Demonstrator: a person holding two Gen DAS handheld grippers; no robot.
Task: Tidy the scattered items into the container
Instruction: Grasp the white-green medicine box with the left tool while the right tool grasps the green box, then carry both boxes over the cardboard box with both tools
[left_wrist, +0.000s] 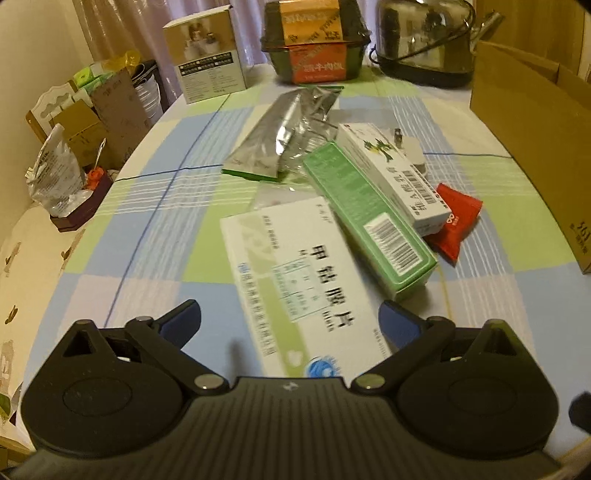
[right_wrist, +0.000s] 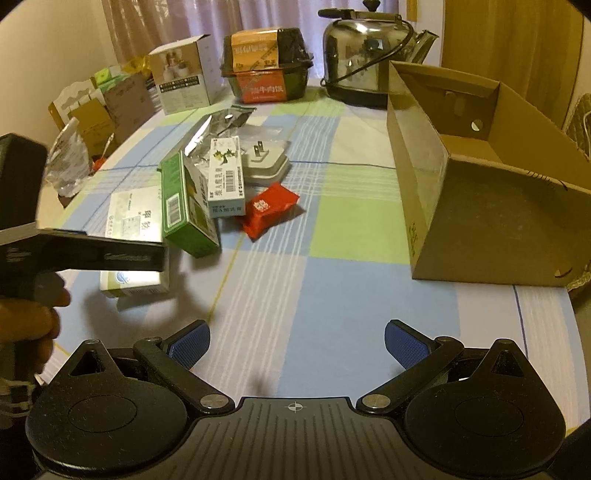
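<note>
A pile of items lies on the checked tablecloth. My left gripper (left_wrist: 291, 323) is open, its blue pads either side of the near end of a white-and-green medicine box (left_wrist: 295, 280). Beyond it are a green carton (left_wrist: 369, 218), a white carton with a plant picture (left_wrist: 395, 173), a red packet (left_wrist: 458, 221), a white plug adapter (left_wrist: 412, 151) and a silver foil pouch (left_wrist: 273, 136). The open cardboard container (right_wrist: 480, 206) stands at the right, tipped with its opening upward. My right gripper (right_wrist: 295, 347) is open over bare cloth, nothing between its fingers.
A steel kettle (right_wrist: 365, 62), a black food tub with an orange label (right_wrist: 266, 66) and a white carton (right_wrist: 184, 81) stand along the far edge. Boxes and a plastic bag (right_wrist: 68, 166) crowd the left, beyond the table. A hand (right_wrist: 26, 325) holds the left tool.
</note>
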